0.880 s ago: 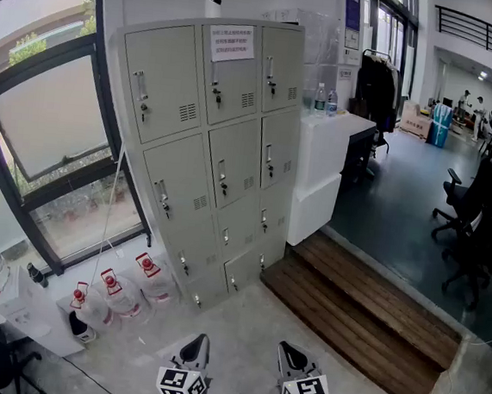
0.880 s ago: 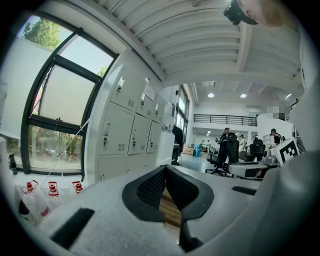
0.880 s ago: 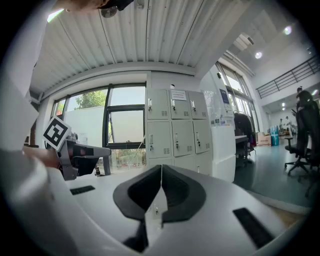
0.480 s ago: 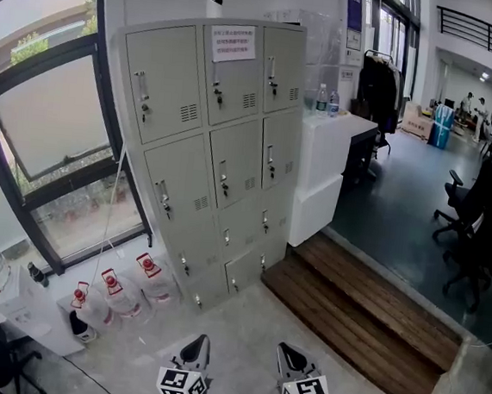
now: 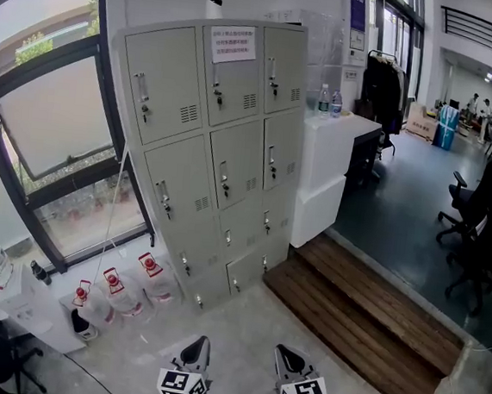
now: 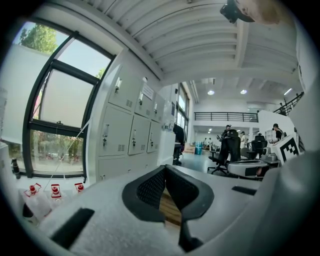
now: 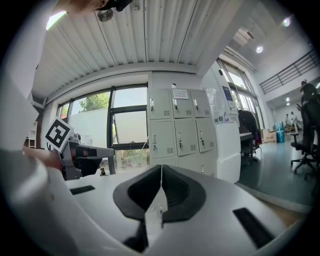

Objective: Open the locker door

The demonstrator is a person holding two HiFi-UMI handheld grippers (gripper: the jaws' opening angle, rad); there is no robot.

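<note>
Both claws are held low and roughly level, well apart from the locker, likely because no approach has begun. The left claw is seen closed on nothing, and the right claw likewise. The locker is found ahead beside the window: pale grey, three columns of doors, all shut, with a paper notice stuck on the top middle door.

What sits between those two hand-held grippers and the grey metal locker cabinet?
Only bare pale floor lies between the left gripper, right gripper and grey metal locker cabinet, per the head view; red-capped water jugs stand aside, left.
</note>
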